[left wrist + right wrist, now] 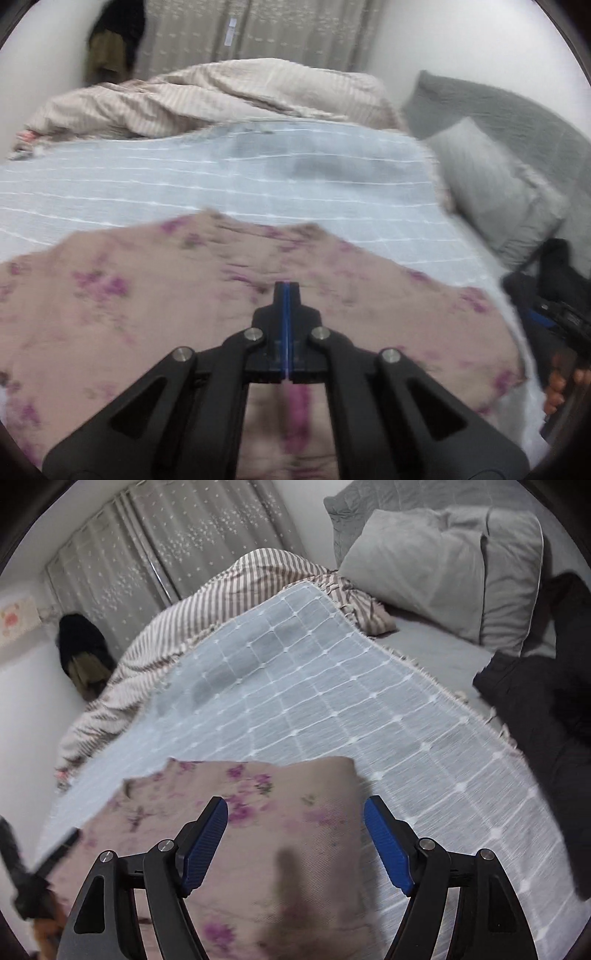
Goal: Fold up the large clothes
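A dusty-pink garment with purple flowers (155,295) lies spread on the pale blue checked blanket (221,177). In the left wrist view my left gripper (288,286) hovers over the middle of the garment with its blue pads pressed together. No cloth shows between the tips. In the right wrist view the garment (295,849) fills the foreground. My right gripper (295,801) stands open above its far right corner, with nothing between the blue pads (207,842).
A striped duvet (221,96) is bunched at the far side of the bed. Grey pillows (443,565) and dark clothing (546,709) lie to the right. Curtains (166,542) hang behind. A hand holding the other gripper (561,387) shows at the right edge.
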Demonstrator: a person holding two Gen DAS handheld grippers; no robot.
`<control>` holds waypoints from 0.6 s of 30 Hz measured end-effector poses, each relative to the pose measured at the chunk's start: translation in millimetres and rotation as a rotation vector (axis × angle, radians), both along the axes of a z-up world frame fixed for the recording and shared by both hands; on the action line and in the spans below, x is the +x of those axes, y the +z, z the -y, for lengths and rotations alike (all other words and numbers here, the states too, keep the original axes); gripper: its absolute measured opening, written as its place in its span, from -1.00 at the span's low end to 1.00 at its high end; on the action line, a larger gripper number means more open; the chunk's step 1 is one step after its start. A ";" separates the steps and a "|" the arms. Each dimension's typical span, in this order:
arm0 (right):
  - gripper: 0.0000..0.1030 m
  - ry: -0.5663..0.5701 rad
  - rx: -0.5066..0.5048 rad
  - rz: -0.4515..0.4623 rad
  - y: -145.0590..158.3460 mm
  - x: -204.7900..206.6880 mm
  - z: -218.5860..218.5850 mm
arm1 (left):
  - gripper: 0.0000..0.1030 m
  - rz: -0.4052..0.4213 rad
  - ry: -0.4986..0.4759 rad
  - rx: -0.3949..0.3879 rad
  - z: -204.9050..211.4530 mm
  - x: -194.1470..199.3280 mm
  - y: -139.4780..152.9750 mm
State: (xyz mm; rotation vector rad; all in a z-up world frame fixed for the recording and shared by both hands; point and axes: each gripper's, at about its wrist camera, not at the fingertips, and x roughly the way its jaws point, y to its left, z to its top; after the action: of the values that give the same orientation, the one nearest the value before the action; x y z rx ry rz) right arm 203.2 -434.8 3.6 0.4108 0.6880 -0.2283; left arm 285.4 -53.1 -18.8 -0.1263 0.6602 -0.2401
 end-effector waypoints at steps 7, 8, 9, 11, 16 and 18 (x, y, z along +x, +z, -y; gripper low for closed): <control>0.50 0.029 -0.134 -0.075 -26.3 8.3 -17.1 | 0.16 -0.334 -0.161 -0.236 -9.4 32.8 -53.7; 0.50 0.035 -0.099 -0.071 -30.4 6.6 -14.7 | 0.16 -0.346 -0.182 -0.250 -6.5 31.1 -56.6; 0.50 0.039 -0.077 -0.068 -33.5 4.0 -12.4 | 0.16 -0.363 -0.196 -0.266 -3.9 32.5 -61.4; 0.50 0.039 -0.047 -0.067 -38.1 0.7 -8.7 | 0.16 -0.403 -0.211 -0.286 2.5 36.7 -71.1; 0.50 0.026 0.017 -0.060 -44.8 -5.7 -2.2 | 0.15 -0.383 -0.213 -0.292 21.0 38.5 -76.6; 0.50 0.019 0.031 -0.059 -47.0 -6.3 -1.4 | 0.14 -0.390 -0.218 -0.299 28.2 46.5 -77.9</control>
State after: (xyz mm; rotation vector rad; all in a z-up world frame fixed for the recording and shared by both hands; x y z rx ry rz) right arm 196.9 -433.4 -43.5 0.4287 0.7541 -0.2126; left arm 331.9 -81.3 -96.7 -0.3956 1.0252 -0.5320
